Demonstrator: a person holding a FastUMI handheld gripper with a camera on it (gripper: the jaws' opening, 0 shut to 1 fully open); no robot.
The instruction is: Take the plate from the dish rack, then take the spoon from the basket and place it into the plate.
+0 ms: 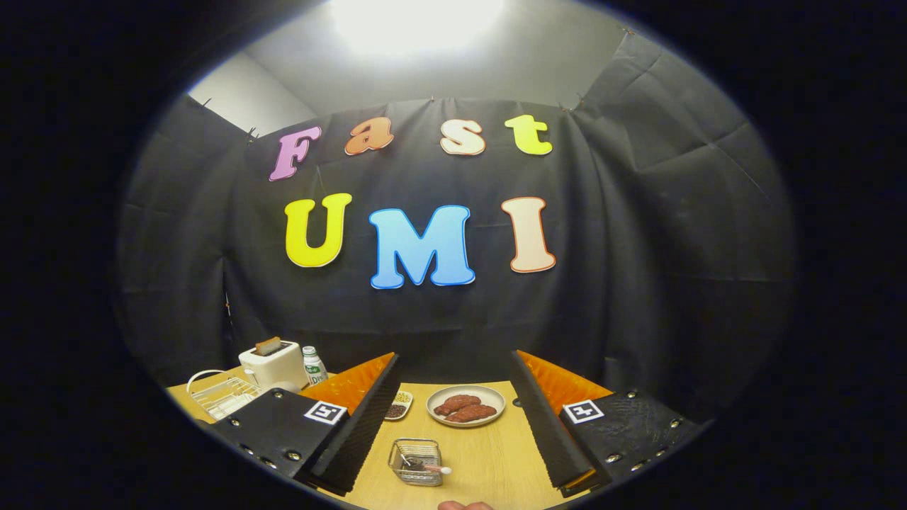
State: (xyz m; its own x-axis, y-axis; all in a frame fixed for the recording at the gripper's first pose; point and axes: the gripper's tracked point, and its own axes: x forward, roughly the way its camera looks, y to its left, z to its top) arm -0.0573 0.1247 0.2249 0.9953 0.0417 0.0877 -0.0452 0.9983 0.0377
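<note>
The dish rack (223,397) stands beyond your left finger, but no plate is clear in it. Your tongs (453,425) are wide open and hold nothing. The spoon (425,467) lies in the basket (416,462) between the fingers; reaching there first would break the order.

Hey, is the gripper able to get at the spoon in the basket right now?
Probably yes. The gripper has its jaws wide open, and the basket sits between them on bare table with the spoon lying inside, nothing over it. The plate of food stands farther back.
</note>
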